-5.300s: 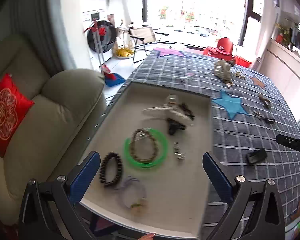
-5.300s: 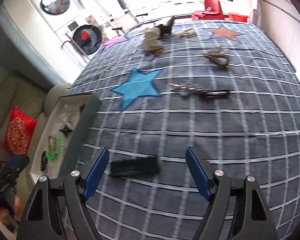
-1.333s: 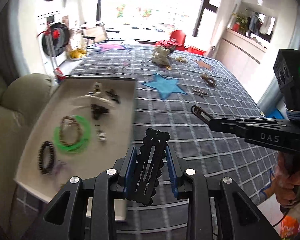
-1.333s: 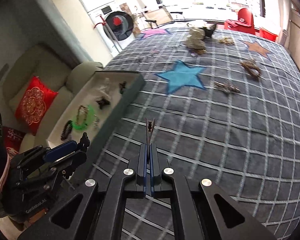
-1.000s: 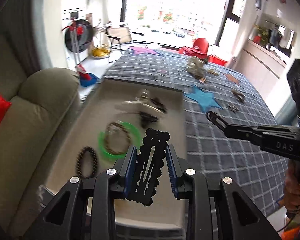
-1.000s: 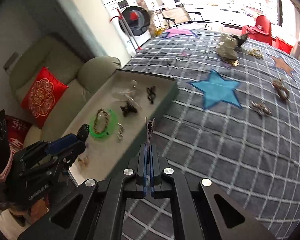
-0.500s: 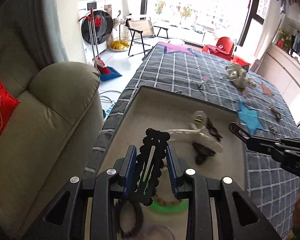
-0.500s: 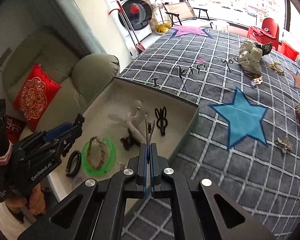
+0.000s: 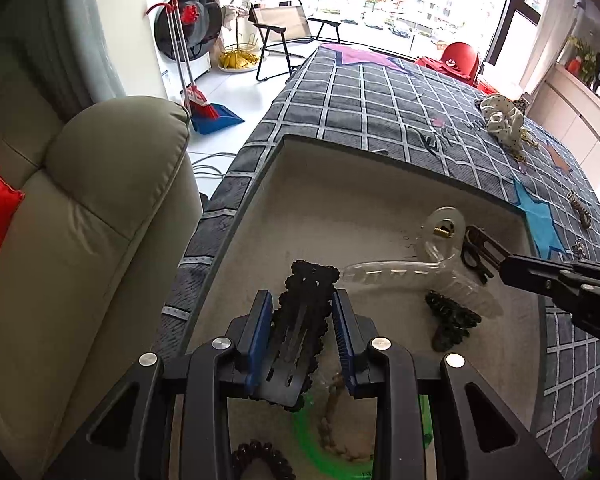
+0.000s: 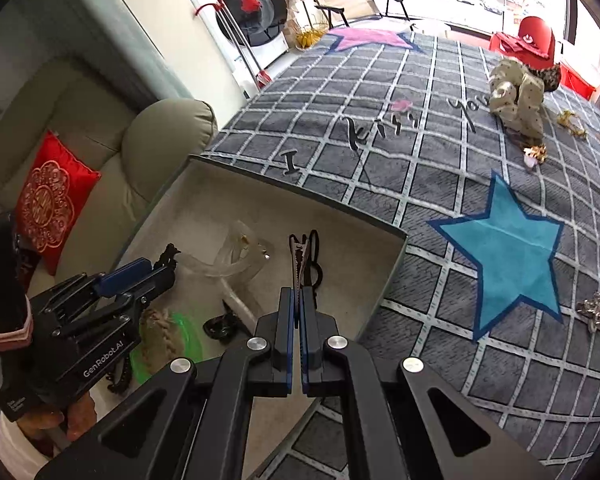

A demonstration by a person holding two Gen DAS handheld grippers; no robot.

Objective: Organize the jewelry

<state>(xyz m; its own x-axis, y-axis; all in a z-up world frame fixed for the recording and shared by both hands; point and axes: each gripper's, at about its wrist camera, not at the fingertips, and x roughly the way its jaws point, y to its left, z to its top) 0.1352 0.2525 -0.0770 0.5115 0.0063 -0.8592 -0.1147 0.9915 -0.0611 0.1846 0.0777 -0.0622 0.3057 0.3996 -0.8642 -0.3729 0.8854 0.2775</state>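
Holding a flat black scallop-edged snap hair clip (image 9: 304, 320) by its two long edges, the left gripper (image 9: 303, 334) is clenched on it above the shallow beige open tray (image 9: 340, 184), near the tray's 7 o'clock corner in the left wrist view. The clip looks light, thin and rigid, likely springy metal under a trim; the edge grip low on its body seems sound, though smooth edges could let it pivot. The right gripper (image 10: 296, 320) is shut tight on a slim dark toothed alligator clip (image 10: 298, 258), taken at its tail, teeth pointing to 12 o'clock over the tray's right half. This piece also looks light and stiff; a pinch on the tail may spring the teeth apart. A clear plastic claw clip (image 9: 428, 264) already in the tray looks brittle and slippery. Legible writing: "GenRobot.AI" on the left gripper's body in the right wrist view; "I kiss you" on the grey checked cloth (image 10: 420, 152); "D" plus part of a letter on the right gripper's body in the left wrist view.
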